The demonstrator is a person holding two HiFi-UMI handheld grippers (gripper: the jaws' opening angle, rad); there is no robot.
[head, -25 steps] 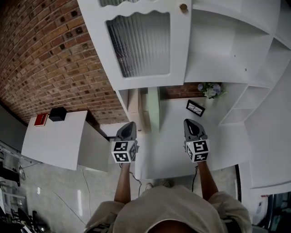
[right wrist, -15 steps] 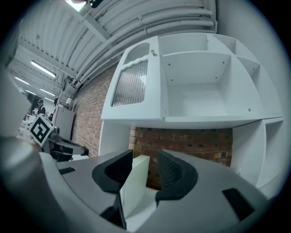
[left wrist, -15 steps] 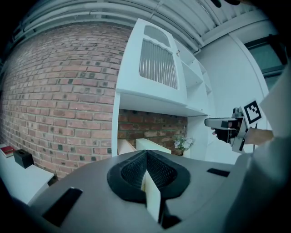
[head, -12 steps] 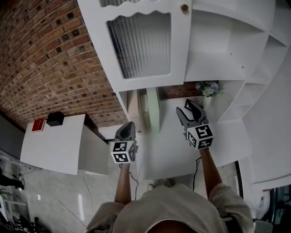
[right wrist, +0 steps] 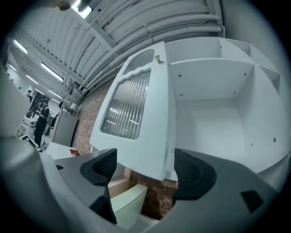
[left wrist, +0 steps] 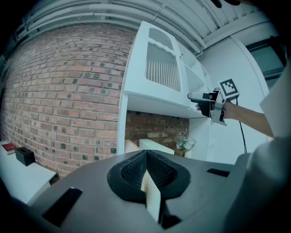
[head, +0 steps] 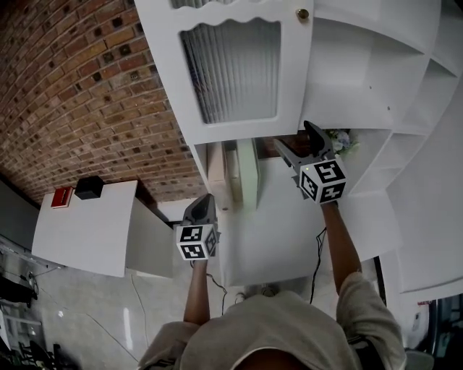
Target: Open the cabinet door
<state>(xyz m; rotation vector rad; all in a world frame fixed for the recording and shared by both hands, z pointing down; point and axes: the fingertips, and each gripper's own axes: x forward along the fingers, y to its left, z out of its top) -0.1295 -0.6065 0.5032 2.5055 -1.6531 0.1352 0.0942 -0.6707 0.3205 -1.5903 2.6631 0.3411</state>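
The white cabinet door (head: 231,69), with a ribbed glass pane, stands swung wide from the cabinet's left edge. Its small brass knob (head: 302,13) is at the free edge, and the bare white compartment (head: 354,72) behind the door is exposed. The right gripper (head: 295,137) is held up just at the door's lower free corner. Its jaws have just been opening and are spread wide; the corner shows in the gap between them, but the pads do not press on it. The left gripper (head: 205,199) hangs lower, over the left edge of the white counter (head: 289,231), with its jaws pressed together on nothing. At the counter's back edge stand a pale green panel (head: 246,170) and, toward the right corner, a small bunch of flowers (head: 341,142). A brick wall (head: 87,87) rises on the left.
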